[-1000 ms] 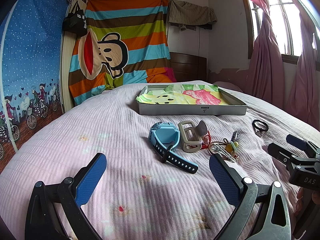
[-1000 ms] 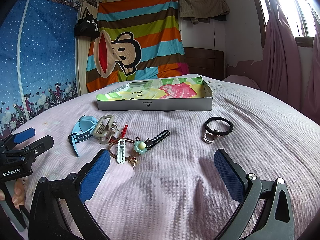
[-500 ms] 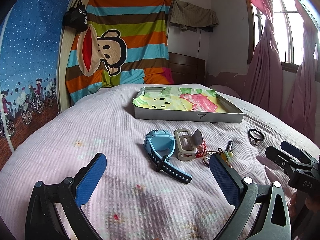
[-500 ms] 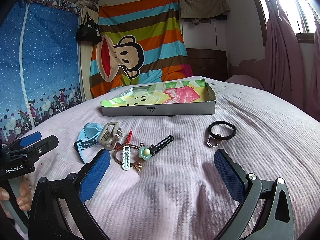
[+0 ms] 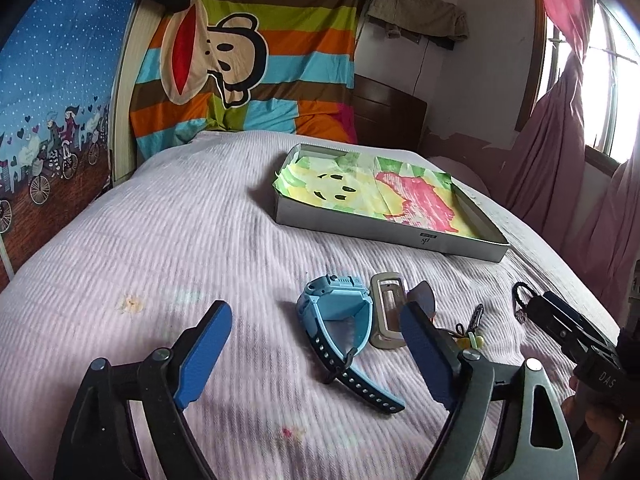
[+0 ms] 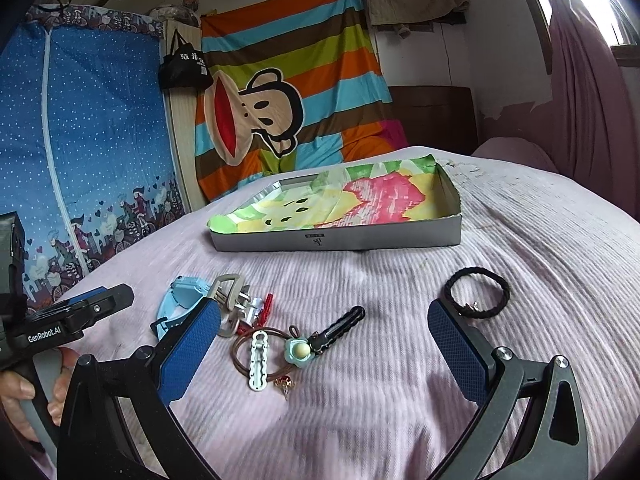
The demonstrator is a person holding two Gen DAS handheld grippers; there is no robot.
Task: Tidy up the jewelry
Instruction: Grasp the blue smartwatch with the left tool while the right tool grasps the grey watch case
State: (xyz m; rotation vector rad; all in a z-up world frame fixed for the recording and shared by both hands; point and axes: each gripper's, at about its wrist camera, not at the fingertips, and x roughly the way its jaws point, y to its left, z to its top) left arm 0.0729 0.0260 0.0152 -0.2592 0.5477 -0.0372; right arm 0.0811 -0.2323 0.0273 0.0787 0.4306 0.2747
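Note:
A blue watch (image 5: pixel 340 320) lies on the pink bedspread between my left gripper's (image 5: pixel 316 354) open, empty fingers. A beige clip (image 5: pixel 386 310) lies right of it. In the right wrist view my right gripper (image 6: pixel 324 344) is open and empty above a brown hair ring with a white clip (image 6: pixel 259 360), a mint flower clip (image 6: pixel 298 352), a black hairpin (image 6: pixel 340 326) and a small gold earring (image 6: pixel 284 383). A black hair tie (image 6: pixel 478 291) lies by the right finger. The grey box lined with colourful paper (image 6: pixel 340 240) sits farther back.
The bed is bounded by a striped monkey blanket (image 6: pixel 288 92) and a dark headboard (image 6: pixel 436 120) at the far end, a blue wardrobe cover (image 6: pixel 80 140) on the left and pink curtains (image 5: pixel 560 140) on the right. The right gripper shows in the left view (image 5: pixel 568 332).
Both grippers have moved forward and lower toward the items on the bed. The watch now lies between the left fingers, the hair clips between the right fingers. Both stay open.

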